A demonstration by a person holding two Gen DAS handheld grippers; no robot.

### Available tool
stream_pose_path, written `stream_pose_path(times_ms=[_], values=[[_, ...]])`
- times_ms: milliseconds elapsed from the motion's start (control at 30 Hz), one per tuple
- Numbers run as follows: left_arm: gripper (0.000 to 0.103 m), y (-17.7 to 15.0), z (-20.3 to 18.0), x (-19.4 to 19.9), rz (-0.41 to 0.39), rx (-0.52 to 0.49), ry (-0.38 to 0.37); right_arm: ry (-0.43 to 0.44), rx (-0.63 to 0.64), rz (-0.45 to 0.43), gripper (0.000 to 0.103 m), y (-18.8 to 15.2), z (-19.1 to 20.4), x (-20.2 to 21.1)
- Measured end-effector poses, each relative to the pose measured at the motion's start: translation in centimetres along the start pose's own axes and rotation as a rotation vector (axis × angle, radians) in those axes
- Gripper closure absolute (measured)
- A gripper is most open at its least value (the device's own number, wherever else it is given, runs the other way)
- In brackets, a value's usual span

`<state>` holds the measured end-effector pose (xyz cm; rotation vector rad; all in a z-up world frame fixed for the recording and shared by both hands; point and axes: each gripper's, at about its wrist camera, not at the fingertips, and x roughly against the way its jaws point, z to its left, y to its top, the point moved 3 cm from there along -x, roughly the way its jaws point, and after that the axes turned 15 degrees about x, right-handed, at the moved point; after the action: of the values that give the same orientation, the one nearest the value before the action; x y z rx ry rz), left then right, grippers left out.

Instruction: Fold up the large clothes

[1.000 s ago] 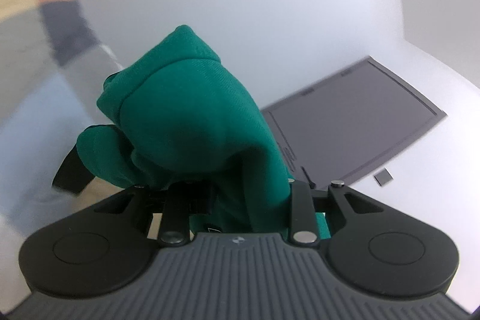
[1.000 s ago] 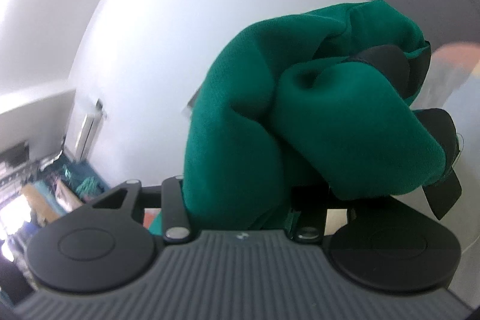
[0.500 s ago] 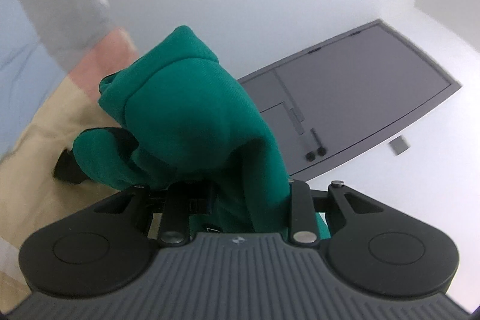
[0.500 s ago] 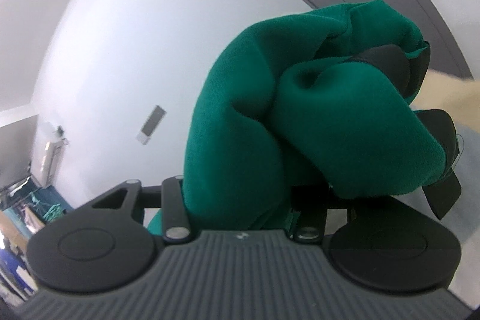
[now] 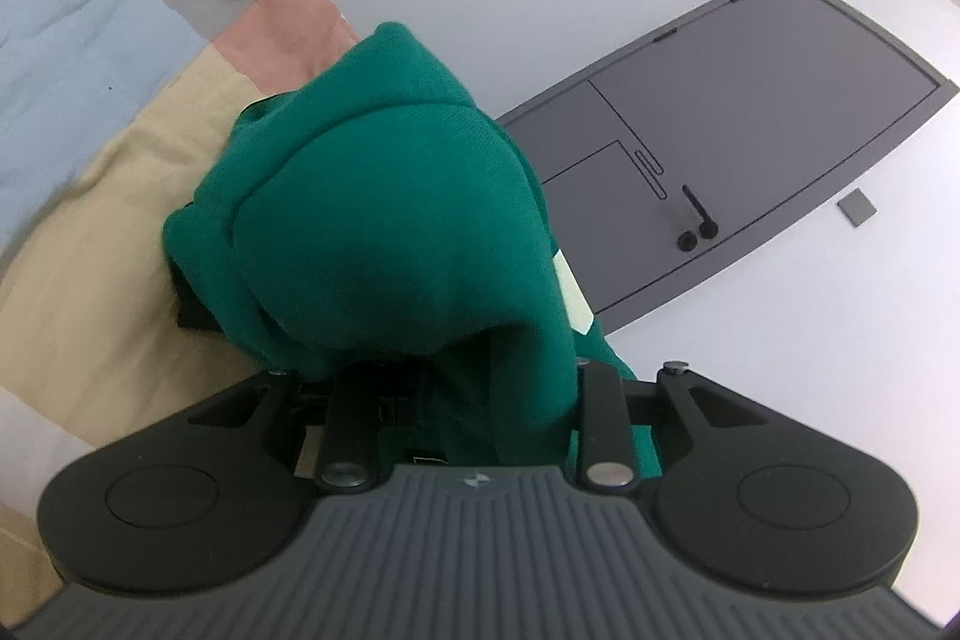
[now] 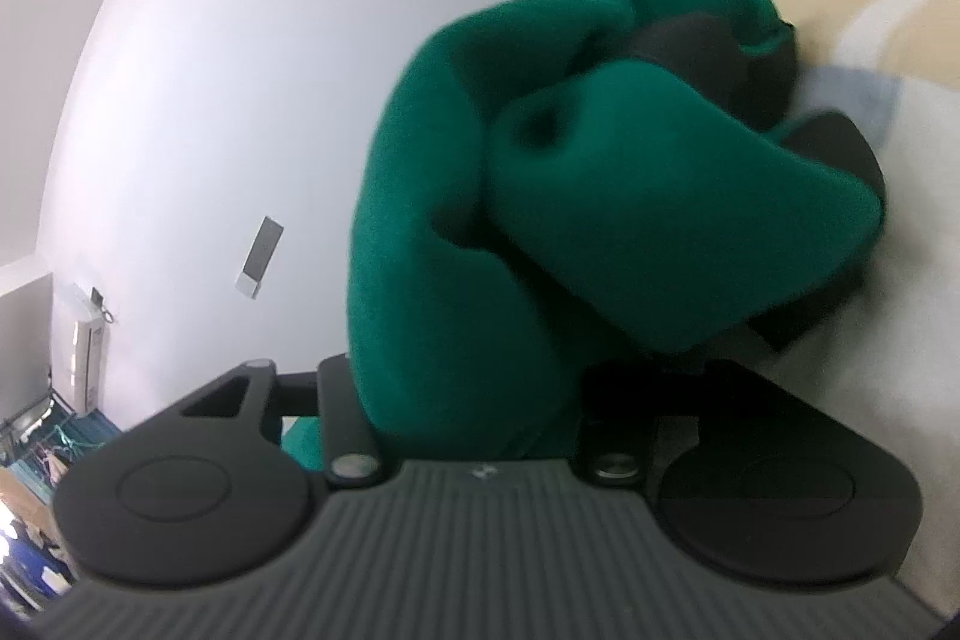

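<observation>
Left wrist view: left hand-held gripper (image 5: 384,304) buried in a bunched fold of the green sweatshirt (image 5: 384,220), fabric draped over both fingers and pinched between them. Fingertips hidden under cloth. Ahead and to the left, a patchwork bedspread (image 5: 90,232) in tan, blue, grey and pink blocks; ahead to the right, a white wall and a grey door (image 5: 750,148) with a black handle (image 5: 696,220).

Right wrist view: right hand-held gripper (image 6: 690,196) likewise wrapped in the same green sweatshirt (image 6: 480,250), a thick wad clamped between the fingers, black trim showing at the far end. Jaws just eased a little wider, cloth between them all the same. Picture blurred. Bedspread (image 6: 888,58) to the right, white wall to the left.

Risks, as judgement: with the right grip loosening, likely slip of the wad before laying down, leaving one side crumpled. Bulky bunches in both grips likely to hide the true edges, so a skewed fold. Uneven lowering likely to twist the garment on the bed.
</observation>
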<state>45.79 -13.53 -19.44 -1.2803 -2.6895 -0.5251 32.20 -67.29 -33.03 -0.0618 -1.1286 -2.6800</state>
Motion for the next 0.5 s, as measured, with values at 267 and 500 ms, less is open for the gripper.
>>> stream_pose_path(times_ms=[267,500], values=[[0.038,-1.5,-1.9,2.0,0.068,0.009,0.074,-0.036,-0.058,0.044,0.032,-0.4,0.2,1.0],[0.025,-3.6,-4.0,5.8,0.069,-0.053,0.179,-0.144,-0.107,0.051,0.028,-1.2,1.8,4.1]])
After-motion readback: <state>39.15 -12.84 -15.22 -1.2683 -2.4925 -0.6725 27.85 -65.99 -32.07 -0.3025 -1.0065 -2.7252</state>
